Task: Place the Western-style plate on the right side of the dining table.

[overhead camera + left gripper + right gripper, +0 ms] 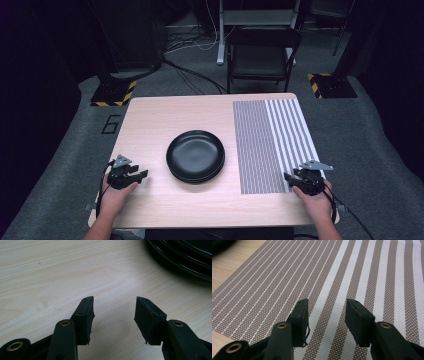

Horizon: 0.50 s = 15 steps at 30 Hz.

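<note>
A stack of black plates (195, 155) sits in the middle of the light wooden table (150, 120); its rims (185, 257) show at the upper right of the left gripper view. A brown and white striped placemat (272, 145) covers the table's right part. My left gripper (140, 176) is at the near left, left of the plates, its jaws part open over bare wood (114, 315) with nothing between them. My right gripper (290, 178) is at the near right over the mat's front corner (327, 317), jaws part open and empty.
A dark folding chair (262, 55) stands beyond the table's far edge. Cables and yellow-black striped stand feet (114, 93) lie on the grey floor. Bare wood lies between the plates and the table's near edge.
</note>
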Each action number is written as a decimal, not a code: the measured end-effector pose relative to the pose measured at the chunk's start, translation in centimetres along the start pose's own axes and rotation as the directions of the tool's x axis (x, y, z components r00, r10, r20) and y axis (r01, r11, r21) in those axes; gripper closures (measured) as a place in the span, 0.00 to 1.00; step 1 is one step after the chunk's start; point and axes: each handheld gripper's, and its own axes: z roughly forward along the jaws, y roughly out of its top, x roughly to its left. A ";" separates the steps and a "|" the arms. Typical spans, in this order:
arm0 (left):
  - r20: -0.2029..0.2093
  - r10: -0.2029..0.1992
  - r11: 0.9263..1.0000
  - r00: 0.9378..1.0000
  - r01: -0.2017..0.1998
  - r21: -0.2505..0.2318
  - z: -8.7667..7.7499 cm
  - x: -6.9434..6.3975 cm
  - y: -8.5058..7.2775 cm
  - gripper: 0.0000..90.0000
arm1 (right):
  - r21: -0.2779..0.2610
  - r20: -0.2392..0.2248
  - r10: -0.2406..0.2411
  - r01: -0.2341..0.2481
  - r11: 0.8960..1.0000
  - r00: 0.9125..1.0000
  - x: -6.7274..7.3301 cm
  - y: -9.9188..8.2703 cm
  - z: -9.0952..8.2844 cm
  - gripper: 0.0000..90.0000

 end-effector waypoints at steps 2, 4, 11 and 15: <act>0.002 0.003 1.000 1.000 -0.003 0.000 -0.1 -0.1 0.0 0.55 | -0.004 -0.002 -0.008 0.008 1.000 1.000 0.2 0.1 0.0 0.58; 0.001 0.003 1.000 1.000 -0.003 -0.003 -0.2 -0.2 0.1 0.54 | -0.009 -0.009 -0.013 0.013 1.000 1.000 0.4 0.1 -0.1 0.58; 0.028 0.001 1.000 1.000 0.000 -0.021 -0.5 -0.6 0.3 0.55 | -0.024 -0.032 -0.021 0.021 0.999 0.999 1.1 0.7 -0.7 0.58; 0.053 -0.008 0.999 0.999 0.010 -0.037 -0.7 -1.1 0.6 0.56 | -0.023 -0.038 -0.043 0.042 0.999 0.998 1.8 0.9 -0.9 0.58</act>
